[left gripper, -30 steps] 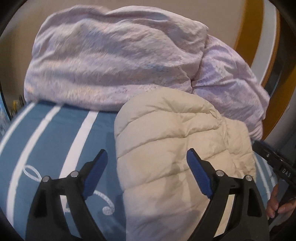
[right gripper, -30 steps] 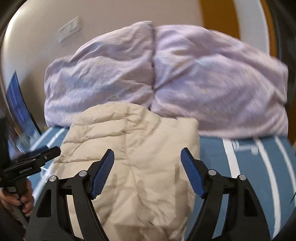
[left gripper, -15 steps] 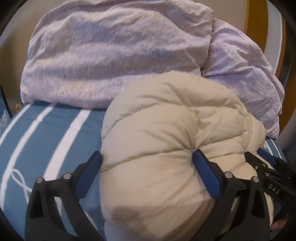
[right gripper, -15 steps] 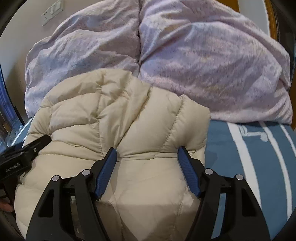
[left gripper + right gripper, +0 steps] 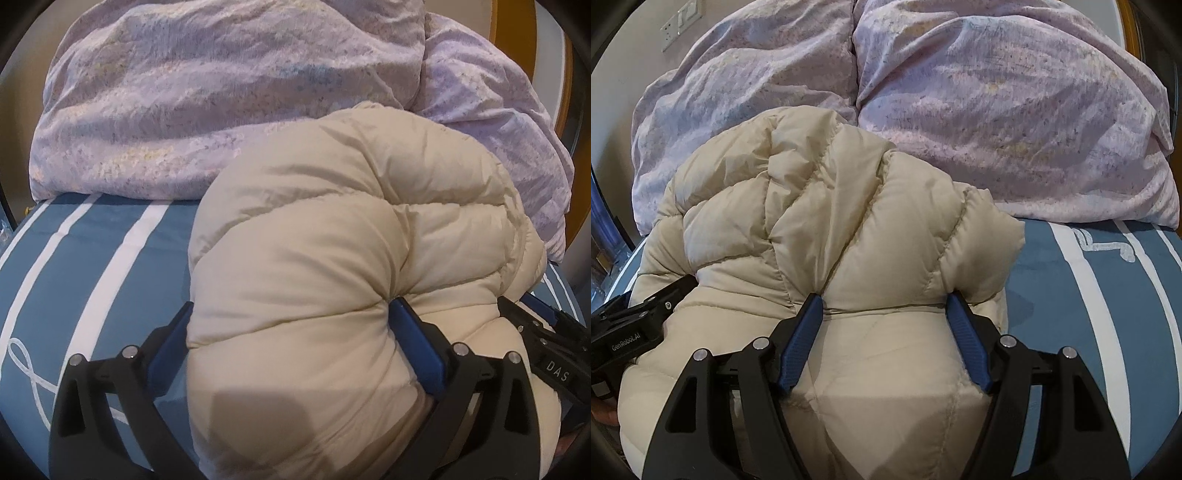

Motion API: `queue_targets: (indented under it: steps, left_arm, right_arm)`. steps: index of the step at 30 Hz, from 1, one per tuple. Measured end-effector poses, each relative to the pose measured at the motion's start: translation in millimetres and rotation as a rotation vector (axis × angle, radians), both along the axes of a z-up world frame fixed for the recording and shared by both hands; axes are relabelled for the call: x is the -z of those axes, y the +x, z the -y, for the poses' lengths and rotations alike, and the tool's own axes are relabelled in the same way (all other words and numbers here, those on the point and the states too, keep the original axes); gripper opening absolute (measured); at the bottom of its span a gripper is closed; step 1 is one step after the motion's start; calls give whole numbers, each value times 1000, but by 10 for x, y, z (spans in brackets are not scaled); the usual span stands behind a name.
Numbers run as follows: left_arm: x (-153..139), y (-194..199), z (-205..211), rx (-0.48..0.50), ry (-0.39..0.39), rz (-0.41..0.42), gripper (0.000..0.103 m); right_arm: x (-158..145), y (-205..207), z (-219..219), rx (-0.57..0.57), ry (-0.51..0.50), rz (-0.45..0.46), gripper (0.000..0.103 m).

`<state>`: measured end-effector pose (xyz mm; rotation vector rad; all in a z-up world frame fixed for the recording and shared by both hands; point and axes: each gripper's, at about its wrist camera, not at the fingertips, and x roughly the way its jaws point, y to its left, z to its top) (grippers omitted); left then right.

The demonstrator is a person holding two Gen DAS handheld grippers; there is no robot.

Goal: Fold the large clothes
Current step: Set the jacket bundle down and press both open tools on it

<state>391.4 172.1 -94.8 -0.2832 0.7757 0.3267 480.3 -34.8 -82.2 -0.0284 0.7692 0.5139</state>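
A cream puffer jacket (image 5: 332, 258) lies bundled on a blue bedspread with white stripes (image 5: 92, 266); it also shows in the right wrist view (image 5: 831, 221). My left gripper (image 5: 291, 325) is open, its blue pads pressed against both sides of the jacket's left bulge. My right gripper (image 5: 884, 310) is open, its pads straddling the jacket's right part, the fabric bulging between them. The right gripper shows at the right edge of the left wrist view (image 5: 546, 347), and the left gripper shows at the left edge of the right wrist view (image 5: 639, 321).
A crumpled lilac duvet (image 5: 221, 92) is heaped behind the jacket, against the wall; it also fills the back of the right wrist view (image 5: 997, 103). A wall socket plate (image 5: 679, 26) is at upper left. An orange frame (image 5: 498, 22) stands at the right.
Both grippers have moved forward and down onto the jacket, which now bulges up between their open fingers. The jacket has been pushed toward the duvet.
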Motion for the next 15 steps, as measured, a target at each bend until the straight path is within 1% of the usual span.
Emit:
queue_targets:
  steps: [7,15]
  left_arm:
    - [42,32,-13,1,-10,-31,101]
    - [78,54,-43,5,-34,-52,101]
  right_arm:
    - [33,35,-2,1,-8,-25,70]
    - [75,117,8,-3,7,-57,70]
